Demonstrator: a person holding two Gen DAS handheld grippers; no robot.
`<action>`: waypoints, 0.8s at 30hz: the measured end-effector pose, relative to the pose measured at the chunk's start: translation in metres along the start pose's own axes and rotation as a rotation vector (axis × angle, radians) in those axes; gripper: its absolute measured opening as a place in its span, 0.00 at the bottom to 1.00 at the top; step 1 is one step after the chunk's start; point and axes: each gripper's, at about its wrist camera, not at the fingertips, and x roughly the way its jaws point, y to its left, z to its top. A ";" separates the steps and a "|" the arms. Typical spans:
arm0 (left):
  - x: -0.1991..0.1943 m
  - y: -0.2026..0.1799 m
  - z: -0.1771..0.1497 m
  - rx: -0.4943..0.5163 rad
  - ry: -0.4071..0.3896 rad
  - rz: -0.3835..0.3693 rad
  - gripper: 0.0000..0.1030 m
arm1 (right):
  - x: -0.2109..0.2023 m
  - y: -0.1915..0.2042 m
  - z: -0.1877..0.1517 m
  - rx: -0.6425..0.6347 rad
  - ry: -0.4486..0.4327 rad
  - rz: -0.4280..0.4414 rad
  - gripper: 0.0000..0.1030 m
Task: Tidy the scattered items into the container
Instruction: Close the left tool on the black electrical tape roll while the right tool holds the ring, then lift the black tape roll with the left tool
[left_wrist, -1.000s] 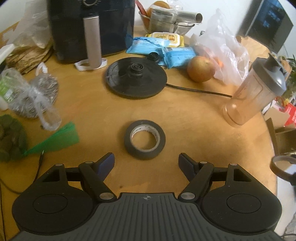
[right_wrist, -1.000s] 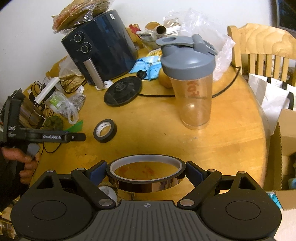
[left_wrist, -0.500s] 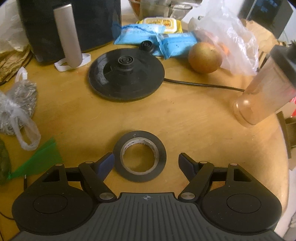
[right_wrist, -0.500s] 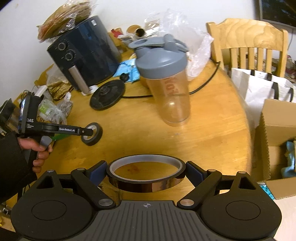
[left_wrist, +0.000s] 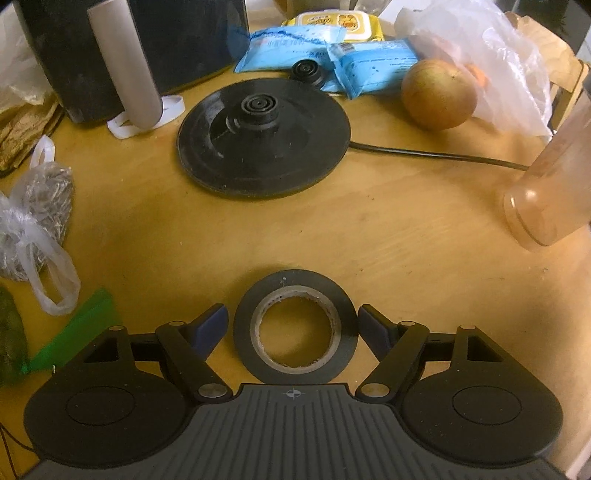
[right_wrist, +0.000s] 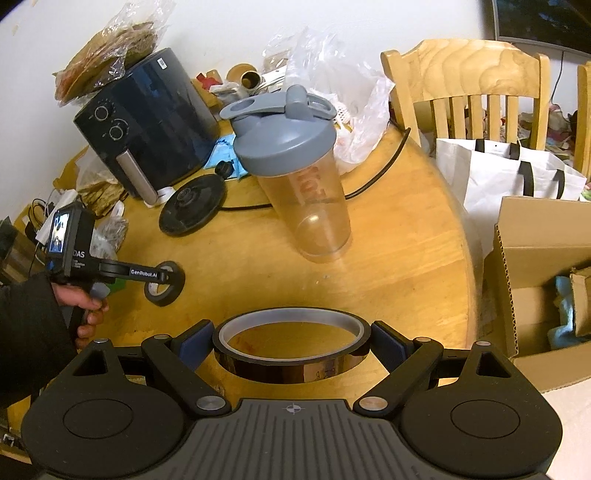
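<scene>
Left hand-held gripper (left_wrist: 292, 328) is straddling the black tape roll (left_wrist: 295, 326) lying flat on the worktop (left_wrist: 388, 236), pads not touching; right hand-held gripper (right_wrist: 291, 345) is clamping the amber tape roll (right_wrist: 291, 345). Both probably light, stiff; gripping outer rims suits. Beyond, the cardboard box (right_wrist: 532, 295) is running out of frame.
</scene>
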 end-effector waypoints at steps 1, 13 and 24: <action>0.002 0.000 0.000 -0.002 0.005 -0.001 0.75 | 0.000 0.000 0.001 0.001 0.001 0.000 0.89; 0.011 0.000 0.000 -0.005 0.012 0.005 0.70 | 0.003 0.002 0.001 -0.002 0.009 -0.004 0.89; 0.001 0.017 -0.007 -0.055 0.010 0.007 0.70 | 0.006 0.007 0.000 -0.020 0.011 0.005 0.89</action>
